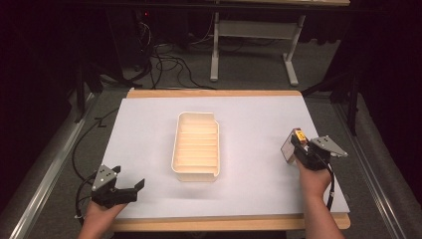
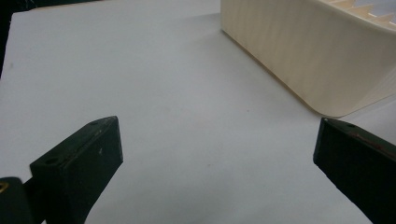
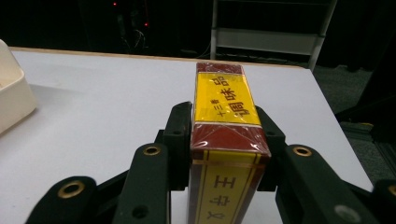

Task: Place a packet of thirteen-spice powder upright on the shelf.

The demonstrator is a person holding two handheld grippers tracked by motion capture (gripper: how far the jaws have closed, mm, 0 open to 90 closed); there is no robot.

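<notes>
Box (image 3: 227, 140), small, red and yellow w/ printed characters, sits clamped between the two jaws of the right gripper (image 3: 227, 154). Jaws press on both long sides; box stands on end in the grip, top face yellow, red bands at each end. In the high view the same box (image 1: 290, 145) projects up and fwd from the right gripper (image 1: 303, 152), above the white sheet (image 1: 144, 149), near the sheet's right edge. Whether the box touches the sheet cannot be told.

Left gripper (image 1: 130, 190) is held by the left hand (image 1: 102, 211) at the near-left corner of the sheet. Its jaws stand wide apart w/ nothing between them; in the left gripper view only bare white sheet (image 2: 177, 116) lies between the two black jaws.

Tray (image 1: 196, 146), cream plastic, ribbed inside, lies roughly midway between the two grippers, apart from both. Rel. to the left gripper it is ahead and to the right; in the left gripper view its outer wall (image 2: 303, 51) runs just beyond the right-hand jaw. Rel. to the right gripper it is to the left; a corner of it (image 3: 11, 93) enters at the left edge of the right gripper view.

Right hand (image 1: 312, 179) grips the right gripper from below; cable (image 1: 330, 189) trails back beside the wrist.
</notes>
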